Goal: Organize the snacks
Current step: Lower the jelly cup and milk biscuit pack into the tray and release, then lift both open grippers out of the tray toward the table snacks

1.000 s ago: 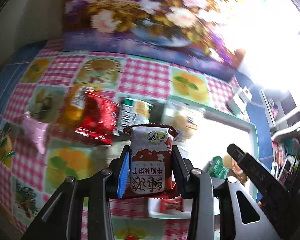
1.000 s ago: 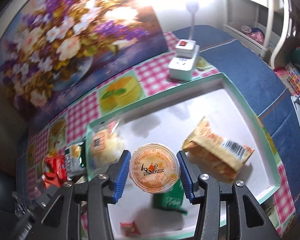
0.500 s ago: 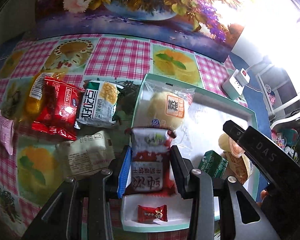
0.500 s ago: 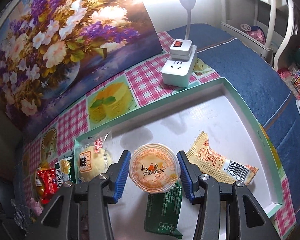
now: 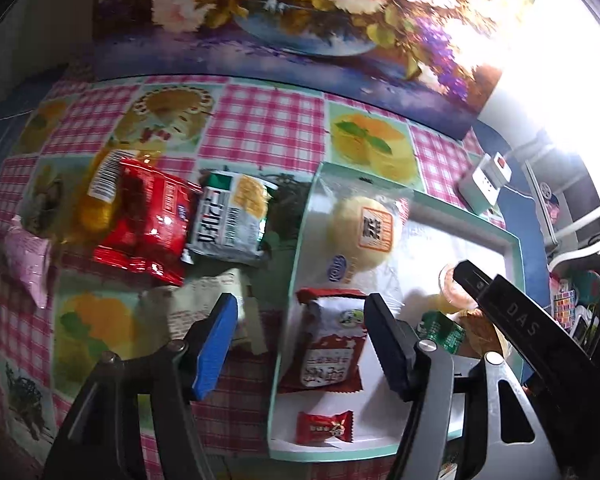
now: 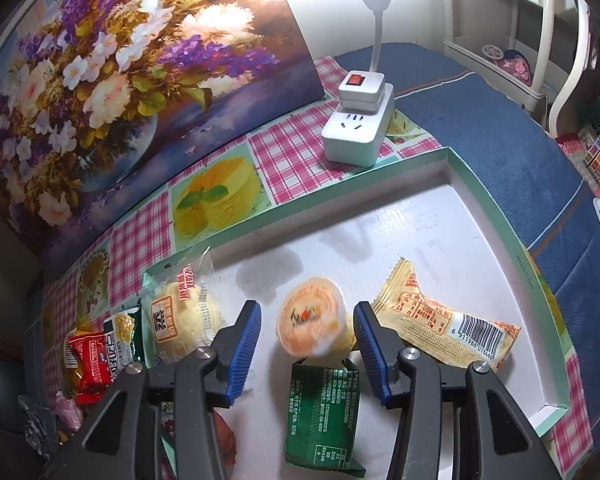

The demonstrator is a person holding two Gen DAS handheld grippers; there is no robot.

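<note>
The red-and-white biscuit packet (image 5: 332, 344) lies inside the tray (image 5: 514, 240), near its left rim and towards the front, with a small red candy (image 5: 325, 427) closer to the tray's front edge. The left hand-held gripper (image 5: 300, 344) hangs over it with its jaws spread wide; they have just been opening, and the packet sits between them untouched by the left pad, while the right pad stands just beside it, contact there unclear.

In the middle of the tray the jelly cup (image 6: 312, 326) lies tipped on its side between the jaws of the right hand-held gripper (image 6: 308, 350). Those jaws stand apart, with a clear gap on the left of the cup; whether the right pad touches it cannot be told. A green packet (image 6: 322, 412) lies just in front of the cup, a yellow wafer packet (image 6: 444, 322) to its right, and a wrapped bun (image 6: 180, 316) rests against the tray's far left corner.

Left of the tray, on the checked cloth of the table (image 5: 260, 120), lie a red snack bag (image 5: 148, 220), a green-and-white packet (image 5: 232, 216), a pale packet (image 5: 196, 304) and a pink packet (image 5: 28, 260). A white power strip (image 6: 358, 128) stands beyond the tray's far edge.
</note>
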